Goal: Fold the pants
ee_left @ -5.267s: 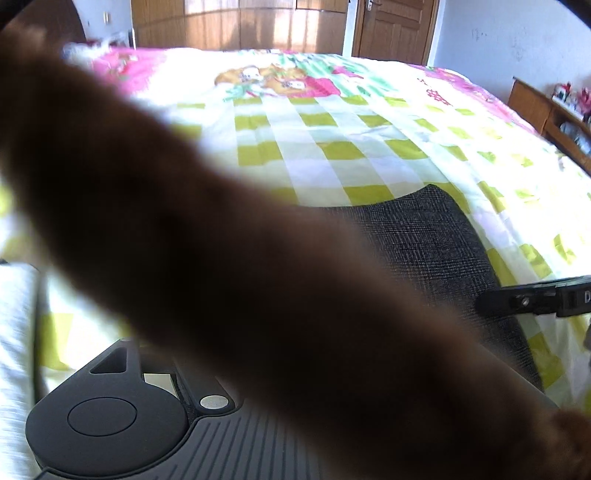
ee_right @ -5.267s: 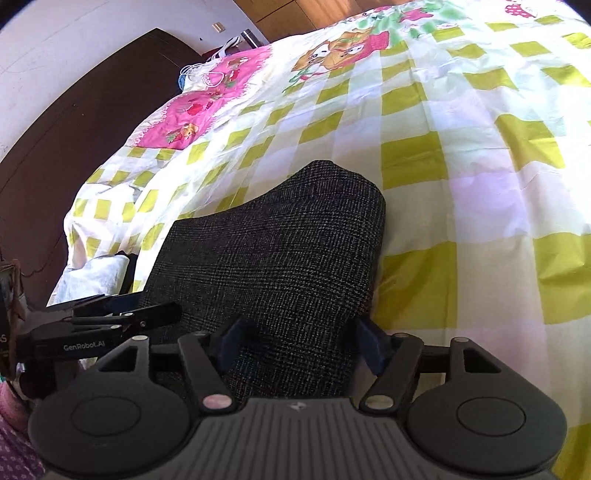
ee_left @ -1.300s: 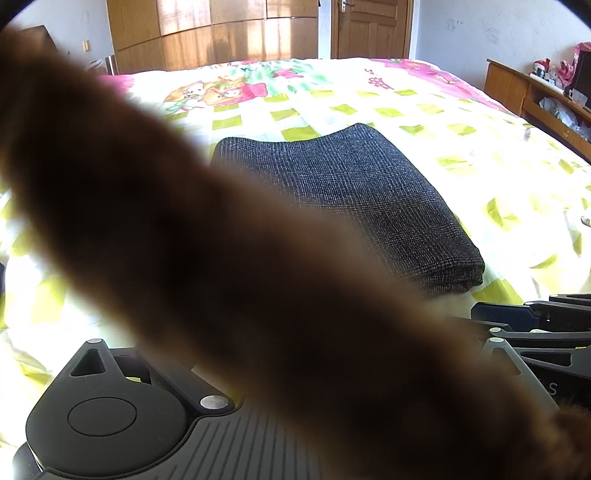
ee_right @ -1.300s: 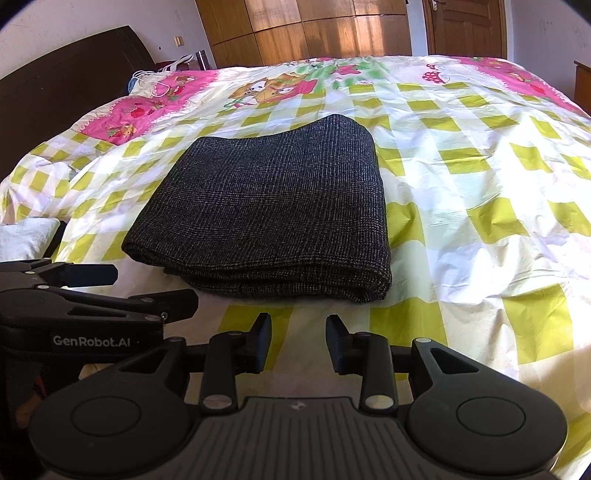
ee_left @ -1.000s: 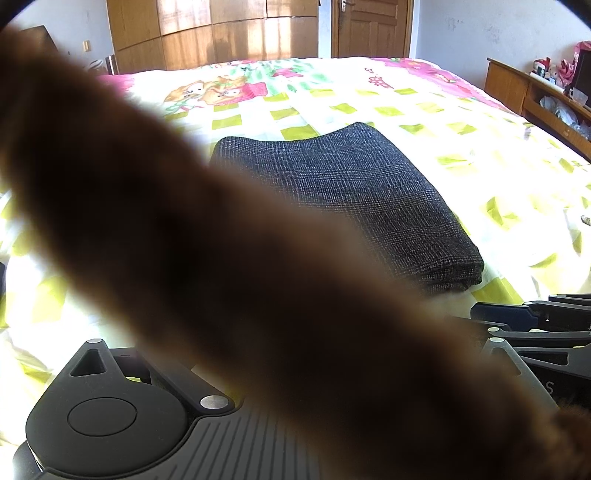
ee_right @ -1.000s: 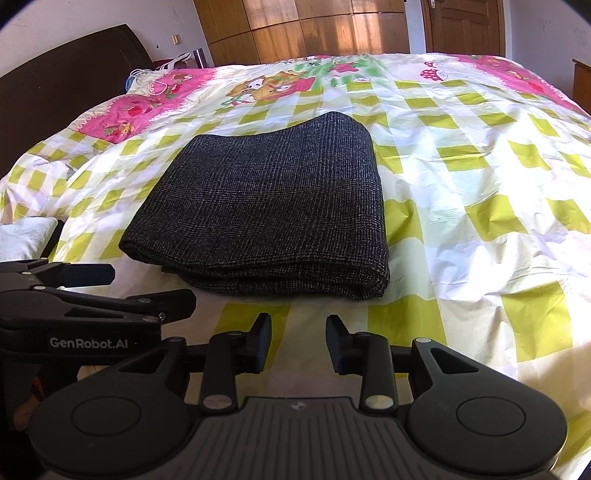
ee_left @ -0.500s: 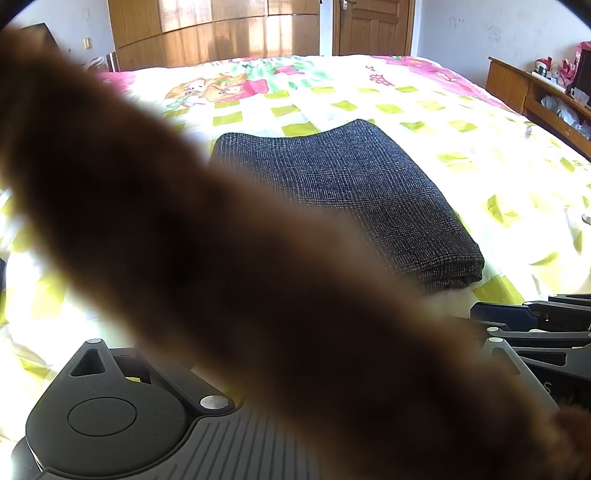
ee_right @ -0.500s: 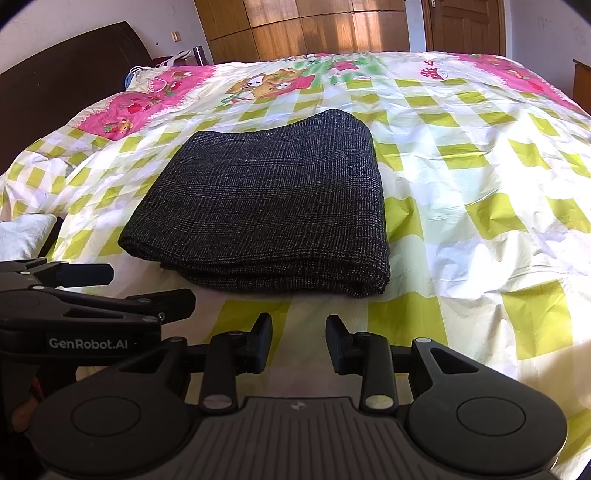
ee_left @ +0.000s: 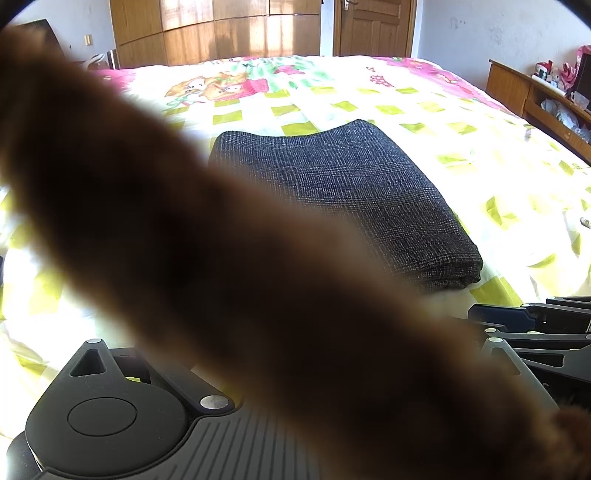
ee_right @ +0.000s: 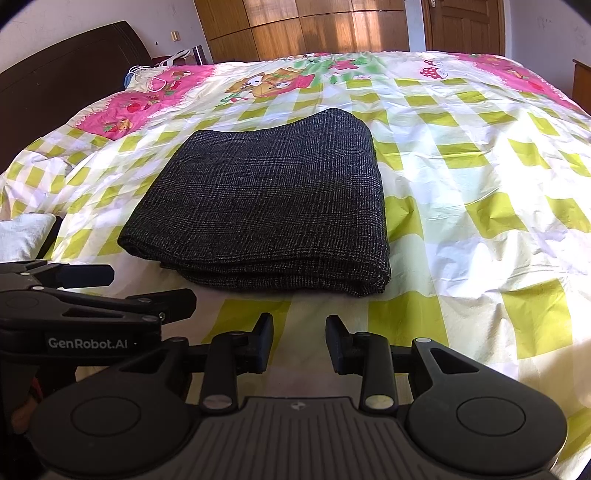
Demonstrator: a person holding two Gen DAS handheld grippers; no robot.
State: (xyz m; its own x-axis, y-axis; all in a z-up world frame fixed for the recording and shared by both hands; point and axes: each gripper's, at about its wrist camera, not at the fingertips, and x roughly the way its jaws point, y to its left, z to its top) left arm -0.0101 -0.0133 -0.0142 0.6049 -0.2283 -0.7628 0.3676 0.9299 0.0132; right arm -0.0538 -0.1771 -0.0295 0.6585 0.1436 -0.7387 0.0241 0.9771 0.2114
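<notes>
The dark grey checked pants [ee_right: 266, 206] lie folded in a flat rectangle on the bed; they also show in the left wrist view [ee_left: 351, 192]. My right gripper [ee_right: 299, 341] is open and empty, just in front of the pants' near edge, apart from them. My left gripper [ee_right: 147, 288] shows from the side at the left of the right wrist view, its fingers slightly apart and holding nothing. A blurred brown shape [ee_left: 221, 258] right against the lens hides the left gripper's fingers in its own view.
The bed has a yellow-green checked cover [ee_right: 480, 184] with pink cartoon borders. A dark headboard [ee_right: 55, 85] is at the left, wooden wardrobes [ee_right: 314, 29] and a door behind. A wooden shelf [ee_left: 535, 92] stands at the right. A white cloth [ee_right: 22, 232] lies at the left edge.
Both grippers have pulled back from the folded pants over the last seconds; in the last second the views barely shift and the pants lie still.
</notes>
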